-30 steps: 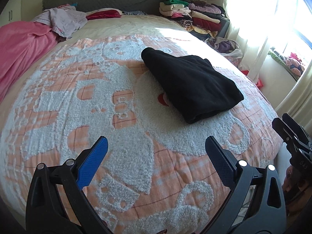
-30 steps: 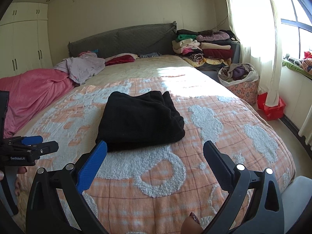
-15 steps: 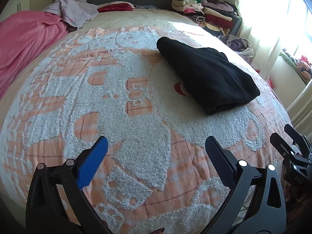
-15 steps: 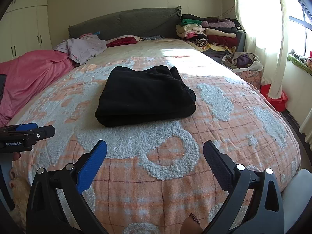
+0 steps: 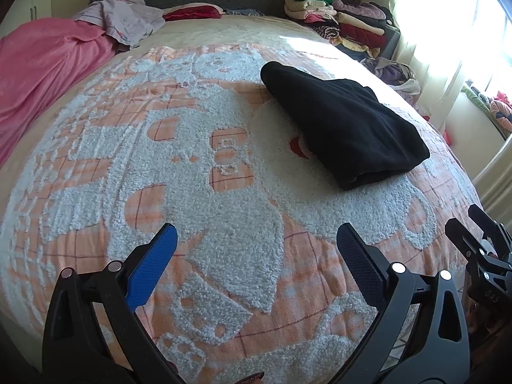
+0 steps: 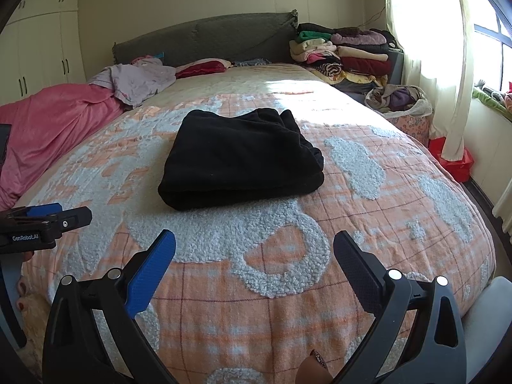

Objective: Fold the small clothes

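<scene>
Folded black fleece garment (image 6: 243,156) lies on the orange-and-white bedspread (image 6: 368,224), 12 o'clock of the right tongs (image 6: 254,249) and 1 o'clock of the left tongs (image 5: 256,243), both spread wide, gripping nothing.

Left tongs (image 5: 256,243) spread wide, empty, above bedspread (image 5: 224,192); folded black garment (image 5: 345,128) beyond

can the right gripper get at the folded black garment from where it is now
Probably yes. The right gripper is open and empty, facing the black garment's near folded edge with only bare bedspread between. The left gripper sits off to the side, out of that path.
</scene>
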Demonstrator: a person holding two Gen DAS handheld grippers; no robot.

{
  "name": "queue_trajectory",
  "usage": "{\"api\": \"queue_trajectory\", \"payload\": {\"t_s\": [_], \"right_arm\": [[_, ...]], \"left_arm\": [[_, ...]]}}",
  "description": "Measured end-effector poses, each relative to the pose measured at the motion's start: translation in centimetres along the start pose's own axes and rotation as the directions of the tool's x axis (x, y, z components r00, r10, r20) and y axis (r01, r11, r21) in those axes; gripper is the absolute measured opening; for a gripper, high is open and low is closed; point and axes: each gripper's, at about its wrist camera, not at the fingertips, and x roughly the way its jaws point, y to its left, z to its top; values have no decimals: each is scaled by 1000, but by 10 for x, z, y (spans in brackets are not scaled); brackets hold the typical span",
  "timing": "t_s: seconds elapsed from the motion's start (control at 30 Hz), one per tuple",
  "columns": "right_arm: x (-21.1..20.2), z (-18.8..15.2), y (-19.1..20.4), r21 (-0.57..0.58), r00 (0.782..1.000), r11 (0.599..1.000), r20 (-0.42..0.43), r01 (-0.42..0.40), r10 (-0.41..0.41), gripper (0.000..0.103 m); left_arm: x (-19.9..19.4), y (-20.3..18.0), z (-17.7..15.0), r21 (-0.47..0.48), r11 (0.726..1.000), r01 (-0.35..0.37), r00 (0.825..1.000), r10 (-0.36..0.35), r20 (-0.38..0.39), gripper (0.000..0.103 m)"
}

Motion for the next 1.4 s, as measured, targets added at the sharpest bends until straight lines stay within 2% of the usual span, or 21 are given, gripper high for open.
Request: {"api": "queue_trajectory", "payload": {"t_s": [1.4], "right_arm": [[-6, 1, -1, 8, 1000, 1000, 8, 4, -4, 98]], "left_arm": [[-10, -1, 1, 3, 999, -42, 999, 42, 8, 94]]}}
